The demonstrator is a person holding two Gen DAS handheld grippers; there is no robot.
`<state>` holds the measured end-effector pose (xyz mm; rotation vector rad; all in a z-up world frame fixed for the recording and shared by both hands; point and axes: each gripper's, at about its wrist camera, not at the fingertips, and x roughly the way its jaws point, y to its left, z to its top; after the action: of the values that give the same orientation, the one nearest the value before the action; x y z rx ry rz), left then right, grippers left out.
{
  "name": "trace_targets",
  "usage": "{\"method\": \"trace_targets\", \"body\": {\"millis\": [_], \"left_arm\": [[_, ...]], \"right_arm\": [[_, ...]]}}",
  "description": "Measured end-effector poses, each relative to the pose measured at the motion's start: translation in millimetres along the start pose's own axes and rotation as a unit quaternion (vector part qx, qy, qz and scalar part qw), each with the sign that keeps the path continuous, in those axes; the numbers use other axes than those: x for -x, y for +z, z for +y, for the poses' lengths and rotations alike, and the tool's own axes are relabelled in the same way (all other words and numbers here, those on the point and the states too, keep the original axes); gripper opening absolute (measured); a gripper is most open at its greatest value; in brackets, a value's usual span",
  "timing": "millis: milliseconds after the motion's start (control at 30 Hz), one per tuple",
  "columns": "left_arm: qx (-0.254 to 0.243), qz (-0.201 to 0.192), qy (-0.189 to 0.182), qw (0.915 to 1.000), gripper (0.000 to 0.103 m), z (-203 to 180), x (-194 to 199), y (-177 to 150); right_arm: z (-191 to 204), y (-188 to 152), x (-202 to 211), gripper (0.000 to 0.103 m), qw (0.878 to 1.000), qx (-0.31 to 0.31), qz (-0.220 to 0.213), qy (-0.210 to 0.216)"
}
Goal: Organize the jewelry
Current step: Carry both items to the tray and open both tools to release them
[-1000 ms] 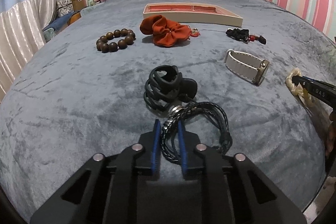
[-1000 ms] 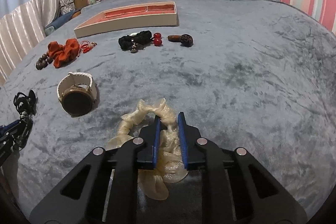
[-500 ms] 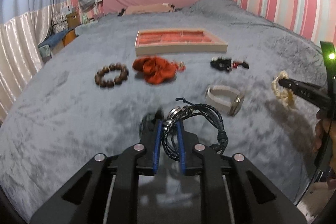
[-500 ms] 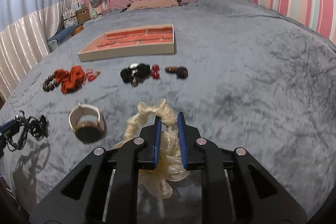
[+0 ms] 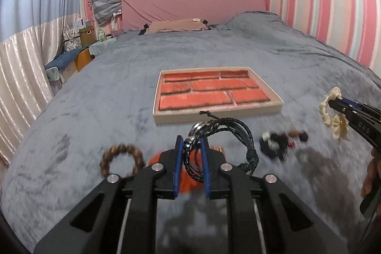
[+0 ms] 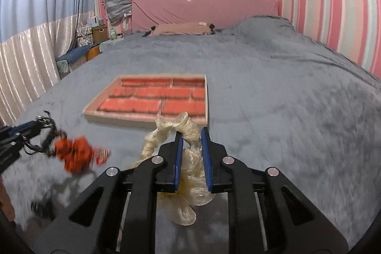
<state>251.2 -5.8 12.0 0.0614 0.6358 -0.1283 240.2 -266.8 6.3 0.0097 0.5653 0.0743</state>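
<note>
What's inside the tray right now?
The tray shows only bare orange-lined compartments, with nothing in any of them. In the right wrist view the cream scrunchie covers a bit of its near edge.

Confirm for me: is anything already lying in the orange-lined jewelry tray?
No, every compartment of the orange-lined, cream-framed jewelry tray on the grey bedspread shows only bare lining.
</note>
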Motion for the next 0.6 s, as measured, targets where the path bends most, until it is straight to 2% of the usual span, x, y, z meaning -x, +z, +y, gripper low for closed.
{"method": "trace_targets", "body": {"millis": [200, 333, 467, 600], "left_arm": [[0.009, 0.015, 0.011, 0.9998, 0.015, 7.6, -66.2, 65.1], [0.009, 0.023, 0.031, 0.9992, 0.015, 12.8, -115.8, 108.1], [0.01, 0.033, 0.04, 0.9986, 0.015, 17.5, -163.5, 136.0], [0.026, 0.056, 0.037, 0.9974, 0.015, 25.0, -216.3, 152.5]], "right_arm": [[9.9, 57.1, -52.9, 0.016, 1.0, 0.016, 0.002, 0.006], [9.9, 93.4, -95.5, 0.016, 1.0, 0.015, 0.007, 0.008], [4.2, 123.8, -151.7, 0.016, 0.999, -0.003, 0.031, 0.012], [3.0, 136.9, -203.2, 0.016, 0.998, -0.019, 0.058, 0.013]]}}
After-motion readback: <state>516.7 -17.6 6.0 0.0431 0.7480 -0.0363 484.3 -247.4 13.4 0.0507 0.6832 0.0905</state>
